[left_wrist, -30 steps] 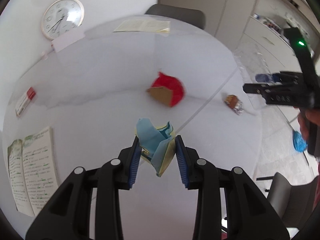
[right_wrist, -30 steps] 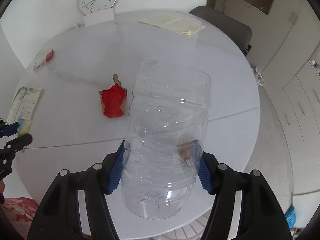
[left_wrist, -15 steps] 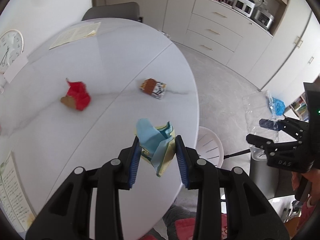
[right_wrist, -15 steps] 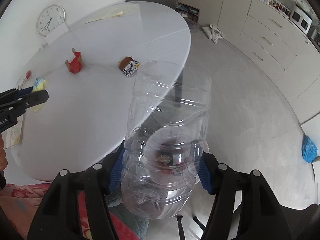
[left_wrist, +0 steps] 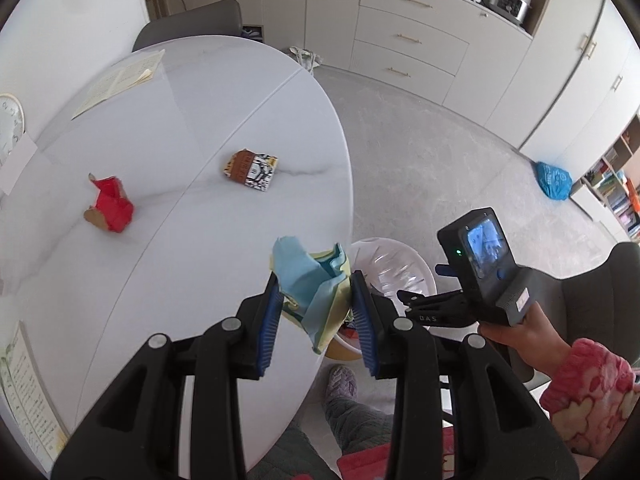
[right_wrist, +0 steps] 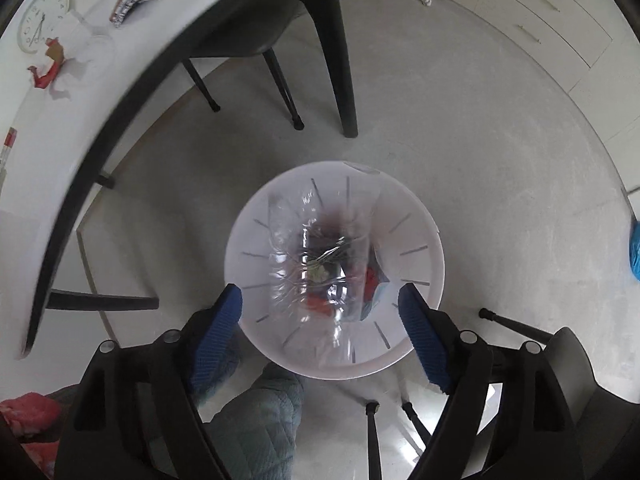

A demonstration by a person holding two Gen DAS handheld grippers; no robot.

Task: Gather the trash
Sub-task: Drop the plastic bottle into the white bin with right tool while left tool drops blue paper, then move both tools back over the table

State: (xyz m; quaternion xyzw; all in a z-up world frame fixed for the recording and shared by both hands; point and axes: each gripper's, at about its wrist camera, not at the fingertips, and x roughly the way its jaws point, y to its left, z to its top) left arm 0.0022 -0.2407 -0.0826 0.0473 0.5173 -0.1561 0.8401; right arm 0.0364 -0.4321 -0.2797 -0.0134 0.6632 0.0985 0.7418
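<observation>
The right gripper (right_wrist: 320,312) has swung off the white table (left_wrist: 192,168) and now points straight down over the white waste bin (right_wrist: 424,240) on the floor. Its jaws have just been opening, and the clear plastic bottle (right_wrist: 320,248) is free of the blue pads (right_wrist: 218,318), blurred inside the bin. The left gripper (left_wrist: 316,316) has moved toward the table's right edge, near the bin.
</observation>
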